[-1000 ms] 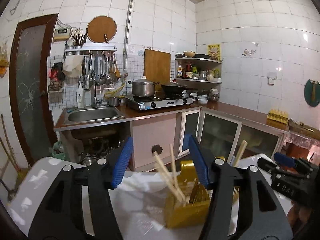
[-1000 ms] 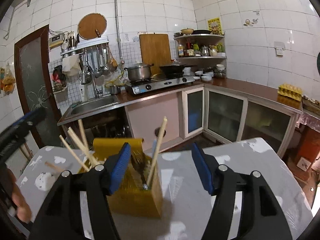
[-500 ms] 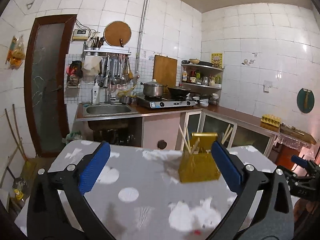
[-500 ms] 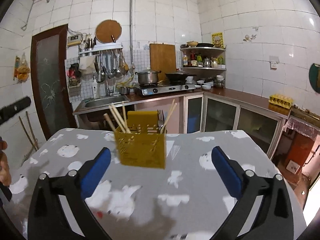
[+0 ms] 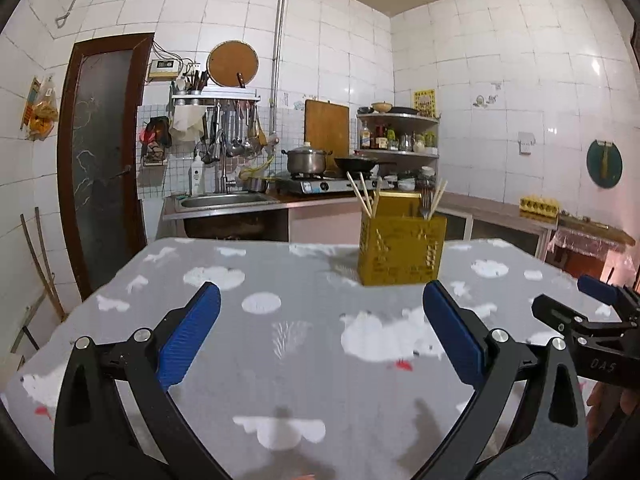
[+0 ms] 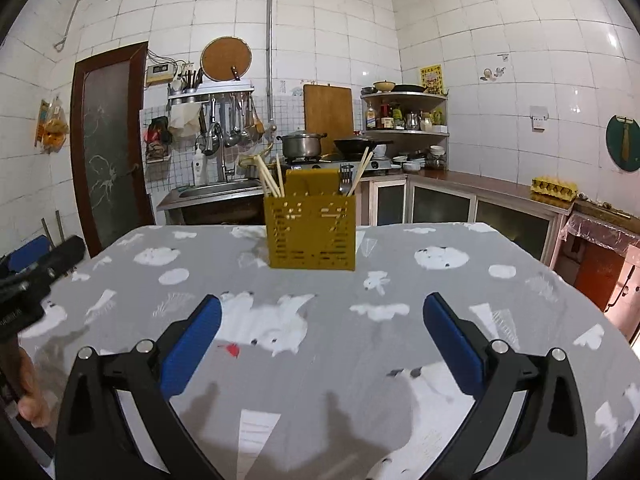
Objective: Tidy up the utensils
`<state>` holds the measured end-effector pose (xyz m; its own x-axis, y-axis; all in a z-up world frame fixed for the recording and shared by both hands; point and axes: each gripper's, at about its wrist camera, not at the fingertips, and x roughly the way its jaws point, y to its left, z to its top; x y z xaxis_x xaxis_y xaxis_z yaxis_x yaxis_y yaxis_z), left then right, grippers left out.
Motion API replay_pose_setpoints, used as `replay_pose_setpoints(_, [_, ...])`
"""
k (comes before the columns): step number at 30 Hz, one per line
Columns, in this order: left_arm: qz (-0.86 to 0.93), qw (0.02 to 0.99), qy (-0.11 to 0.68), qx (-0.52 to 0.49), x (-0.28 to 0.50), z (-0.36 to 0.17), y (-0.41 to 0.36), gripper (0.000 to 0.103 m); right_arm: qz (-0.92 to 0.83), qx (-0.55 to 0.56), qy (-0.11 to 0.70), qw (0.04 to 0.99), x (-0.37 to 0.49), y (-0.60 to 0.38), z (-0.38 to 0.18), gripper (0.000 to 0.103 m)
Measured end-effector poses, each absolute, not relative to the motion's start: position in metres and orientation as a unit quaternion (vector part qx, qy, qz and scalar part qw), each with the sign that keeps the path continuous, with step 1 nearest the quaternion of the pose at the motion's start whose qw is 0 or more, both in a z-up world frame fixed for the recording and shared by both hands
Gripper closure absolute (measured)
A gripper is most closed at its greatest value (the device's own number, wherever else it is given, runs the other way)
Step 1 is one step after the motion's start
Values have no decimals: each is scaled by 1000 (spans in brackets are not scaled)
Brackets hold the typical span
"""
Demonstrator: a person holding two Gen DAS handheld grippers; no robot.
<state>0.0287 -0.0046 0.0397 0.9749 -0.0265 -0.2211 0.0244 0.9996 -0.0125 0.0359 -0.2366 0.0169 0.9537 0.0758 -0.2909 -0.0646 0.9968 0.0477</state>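
A yellow perforated utensil holder [image 5: 401, 251] [image 6: 311, 233] stands upright on the far half of the table, with wooden chopsticks [image 5: 359, 199] [image 6: 269, 177] and a fork [image 5: 426, 202] sticking out of it. My left gripper [image 5: 321, 330] is open, low over the near part of the table, well short of the holder, with nothing between its blue pads. My right gripper [image 6: 321, 333] is open too and just as far back from the holder, also with nothing in it. Each gripper shows at the edge of the other's view.
The table wears a grey cloth [image 5: 304, 352] [image 6: 400, 344] with white prints. Behind it run a kitchen counter with a sink [image 5: 224, 201], a stove with a pot [image 5: 307, 160] and wok, hanging ladles and a corner shelf. A dark door [image 5: 100, 152] is at the left.
Both grippers have drawn back from the holder and sunk toward the table. Their jaws, half closed beside the holder a second ago, now stand wide. The holder stays on the table.
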Motion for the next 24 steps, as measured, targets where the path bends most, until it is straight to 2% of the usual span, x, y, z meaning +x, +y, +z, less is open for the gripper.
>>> replay_pose_setpoints(10, [-19, 996, 89, 16, 23, 13, -17, 5, 19, 29, 139, 990, 37, -240, -1, 4])
replay_pose_setpoints(24, [4, 996, 89, 22, 22, 13, -19, 5, 4, 21, 102, 995, 21, -238, 3, 4])
